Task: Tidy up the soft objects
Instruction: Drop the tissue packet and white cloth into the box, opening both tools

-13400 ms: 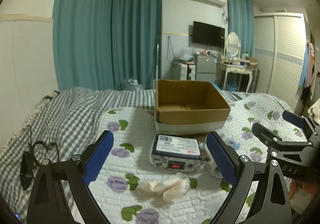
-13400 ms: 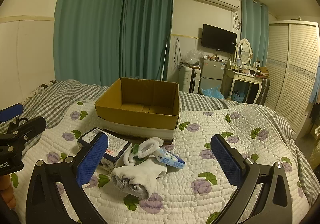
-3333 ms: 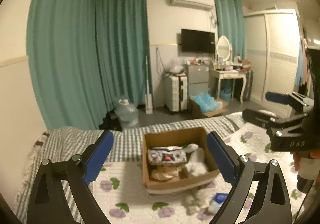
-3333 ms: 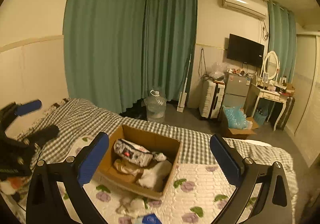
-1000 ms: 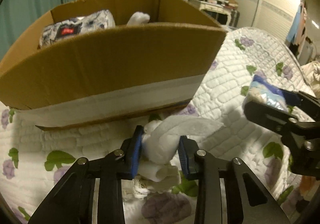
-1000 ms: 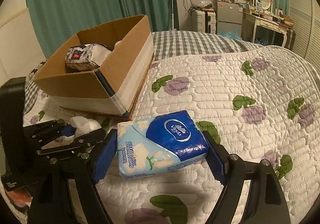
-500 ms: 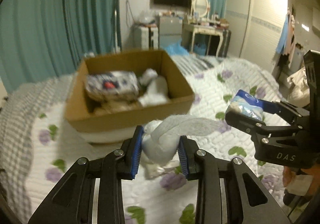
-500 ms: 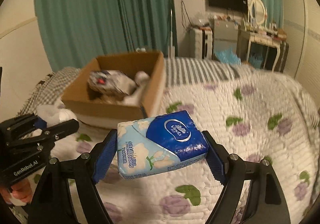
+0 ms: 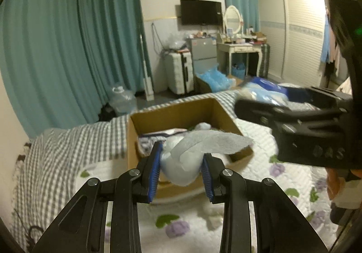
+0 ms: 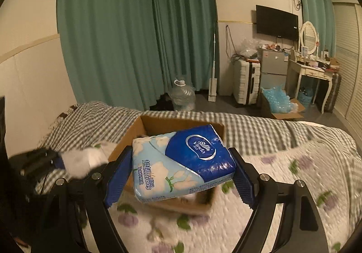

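The box (image 9: 181, 115) sits mid-frame on the bed (image 9: 291, 176), top open, quilt free around it. The left claw (image 9: 181, 168) pinches a white sock (image 9: 181, 162) at lower centre, in front of the box's near wall. The right claw (image 10: 178, 176) clamps a tissue pack (image 10: 183, 162) at centre frame, covering the box (image 10: 181, 124) behind it.

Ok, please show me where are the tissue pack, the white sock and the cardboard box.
tissue pack (image 10: 200, 147): right wrist view, on its blue logo panel.
white sock (image 9: 181, 162): left wrist view, on the bundled body between the left gripper's pads.
cardboard box (image 9: 172, 115): left wrist view, on the inner far wall.
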Available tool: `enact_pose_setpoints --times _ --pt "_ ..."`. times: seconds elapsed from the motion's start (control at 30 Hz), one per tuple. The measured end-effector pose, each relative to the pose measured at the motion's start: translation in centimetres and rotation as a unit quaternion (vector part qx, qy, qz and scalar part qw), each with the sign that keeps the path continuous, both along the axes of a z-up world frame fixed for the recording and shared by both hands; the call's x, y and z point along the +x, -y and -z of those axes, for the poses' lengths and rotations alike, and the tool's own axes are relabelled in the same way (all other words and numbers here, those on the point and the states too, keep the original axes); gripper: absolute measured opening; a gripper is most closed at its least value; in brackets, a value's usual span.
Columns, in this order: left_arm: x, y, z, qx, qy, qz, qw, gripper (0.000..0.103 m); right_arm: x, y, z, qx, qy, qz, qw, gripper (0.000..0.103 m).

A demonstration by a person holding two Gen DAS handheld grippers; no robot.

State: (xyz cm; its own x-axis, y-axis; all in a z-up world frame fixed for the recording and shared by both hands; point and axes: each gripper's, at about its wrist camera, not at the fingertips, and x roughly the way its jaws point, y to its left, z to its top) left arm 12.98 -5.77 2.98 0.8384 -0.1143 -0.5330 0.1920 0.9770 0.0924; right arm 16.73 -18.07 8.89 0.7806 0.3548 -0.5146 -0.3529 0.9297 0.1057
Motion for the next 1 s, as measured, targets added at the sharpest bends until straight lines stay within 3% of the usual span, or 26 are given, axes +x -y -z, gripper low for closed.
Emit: enact_pose_setpoints --times 0.27,0.33,0.37,0.67,0.8,1.0 --pt "6.3 -1.2 3.2 -0.013 -0.021 0.0 0.9997 0.037 7.2 -1.7 3.5 0.02 -0.027 0.004 0.999 0.083" --pt "7.7 -1.4 4.2 -0.012 -0.026 0.003 0.9996 0.059 8.3 -1.9 4.6 0.005 -0.032 0.01 0.999 0.096" --pt "8.5 -1.4 4.8 -0.01 -0.029 0.0 0.9995 0.069 8.5 -2.0 4.9 -0.003 -0.026 0.019 0.999 0.097" --pt "10.6 -1.9 7.1 0.003 -0.034 -0.048 0.9982 0.07 8.3 0.6 5.1 0.001 -0.011 0.054 0.998 0.101" --pt "9.4 -2.3 6.0 0.001 -0.025 -0.059 0.9979 0.07 6.1 2.2 2.9 -0.005 0.001 0.062 0.998 0.101" --pt "4.6 -2.7 0.4 -0.011 0.031 -0.057 0.9978 0.071 0.4 2.5 -2.2 -0.049 0.032 0.064 0.996 0.101"
